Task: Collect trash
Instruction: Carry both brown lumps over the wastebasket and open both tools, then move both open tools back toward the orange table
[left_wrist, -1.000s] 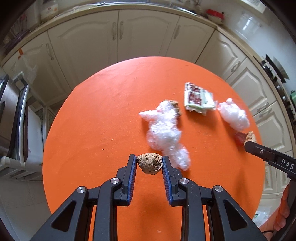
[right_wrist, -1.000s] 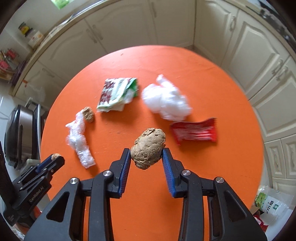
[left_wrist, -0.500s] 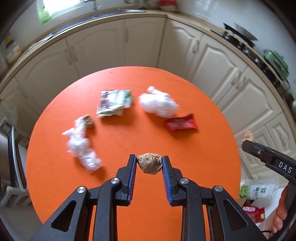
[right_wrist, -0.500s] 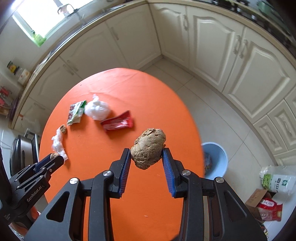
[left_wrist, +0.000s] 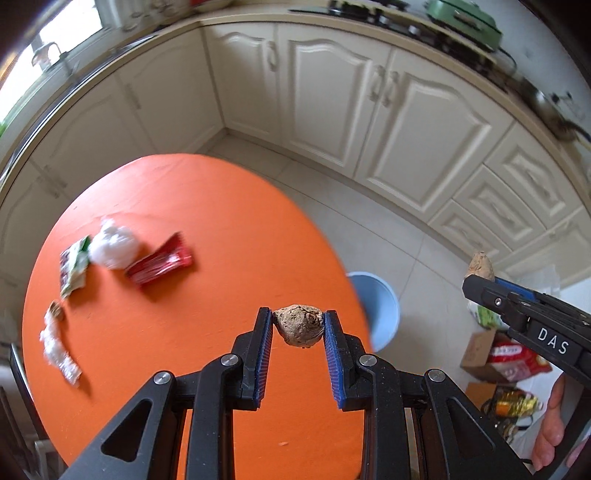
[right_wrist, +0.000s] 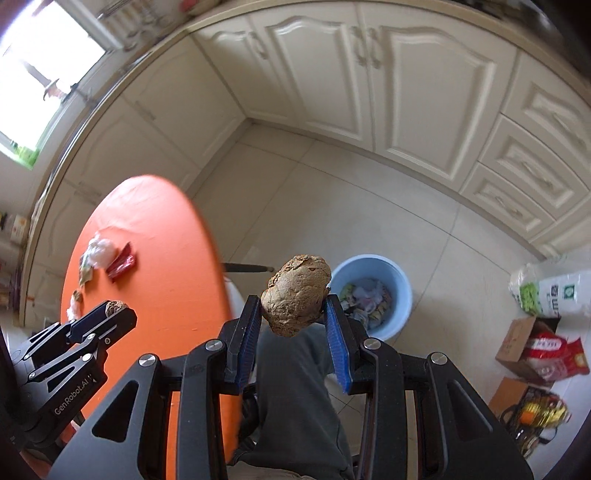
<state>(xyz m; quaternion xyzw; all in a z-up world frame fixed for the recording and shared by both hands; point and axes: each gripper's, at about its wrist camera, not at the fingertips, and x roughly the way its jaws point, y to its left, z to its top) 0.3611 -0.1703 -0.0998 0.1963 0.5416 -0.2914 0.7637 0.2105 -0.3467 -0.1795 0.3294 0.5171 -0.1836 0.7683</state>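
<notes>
Left tool (left_wrist: 298, 325) clenched on small brown lump (left_wrist: 298, 324), above bench (left_wrist: 184, 206) edge | right tool (right_wrist: 293, 308) clenched on larger brown lump (right_wrist: 295, 295), off bench | blue bin (right_wrist: 400, 295) on floor just ahead-right, nearer right tool.

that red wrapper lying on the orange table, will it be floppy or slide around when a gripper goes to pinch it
The red wrapper looks flat, thin and crinkled, so it is probably floppy and very light. Its surface looks glossy and the orange table smooth, so it may skate away under a sideways nudge. Lying so flat, it offers little edge to pinch; a grip on its raised end seems likelier to hold.
</notes>
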